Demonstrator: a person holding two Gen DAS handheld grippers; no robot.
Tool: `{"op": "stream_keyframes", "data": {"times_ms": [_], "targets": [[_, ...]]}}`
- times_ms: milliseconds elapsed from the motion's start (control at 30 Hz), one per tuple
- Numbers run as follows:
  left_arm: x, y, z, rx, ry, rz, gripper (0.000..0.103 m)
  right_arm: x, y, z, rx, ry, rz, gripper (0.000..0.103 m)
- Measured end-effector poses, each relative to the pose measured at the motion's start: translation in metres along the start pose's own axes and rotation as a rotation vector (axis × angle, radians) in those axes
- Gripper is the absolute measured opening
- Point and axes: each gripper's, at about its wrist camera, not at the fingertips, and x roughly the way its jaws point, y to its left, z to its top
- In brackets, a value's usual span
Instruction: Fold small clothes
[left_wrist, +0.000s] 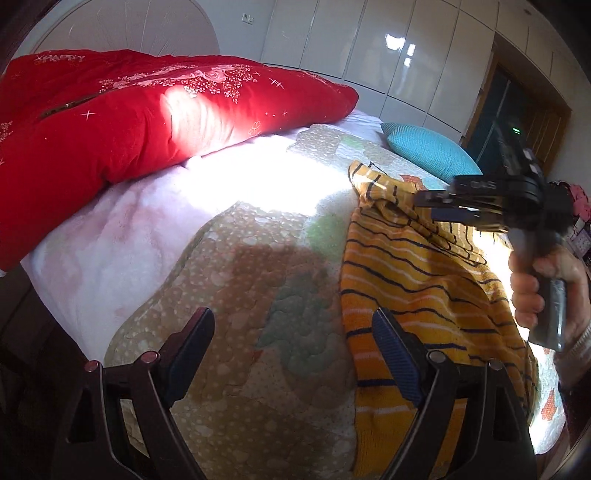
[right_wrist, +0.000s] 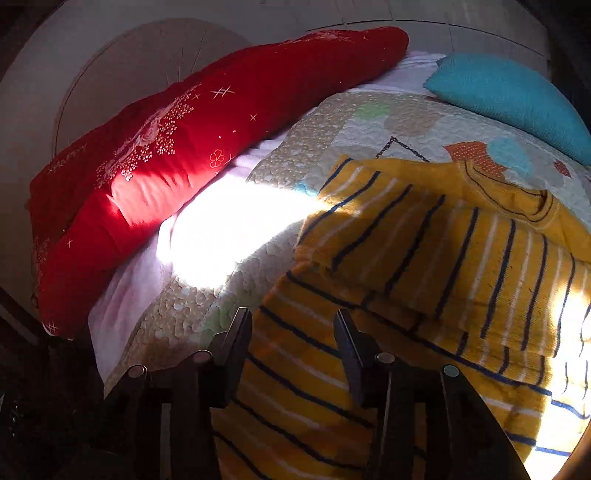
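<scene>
A small yellow sweater with navy and white stripes lies on the patterned quilt of a bed, one sleeve folded across its body. My left gripper is open and empty, low over the quilt at the sweater's left edge. My right gripper is open and empty, just above the sweater's lower left part. In the left wrist view the right gripper hovers above the sweater's upper part, held by a hand.
A big red quilted pillow lies along the head of the bed. A turquoise knit cushion sits at the far side. A pale pink blanket covers the bed's left edge. White wardrobe doors stand behind.
</scene>
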Motion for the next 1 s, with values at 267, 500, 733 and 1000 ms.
{"op": "stream_keyframes", "data": {"times_ms": [267, 500, 733, 1000], "targets": [[0.014, 0.002, 0.002, -0.063, 0.091, -0.061, 0.086, -0.155, -0.156, -0.109, 0.19, -0.072, -0.394, 0.059], [0.043, -0.002, -0.005, -0.159, 0.214, -0.261, 0.086, -0.222, -0.227, -0.208, 0.463, -0.13, -0.204, 0.059], [0.037, -0.025, -0.021, -0.122, 0.249, -0.34, 0.072, -0.162, -0.179, -0.245, 0.505, -0.133, 0.08, 0.061], [0.021, -0.049, -0.062, -0.063, 0.29, -0.411, 0.065, -0.132, -0.133, -0.253, 0.491, -0.138, 0.265, 0.062]]}}
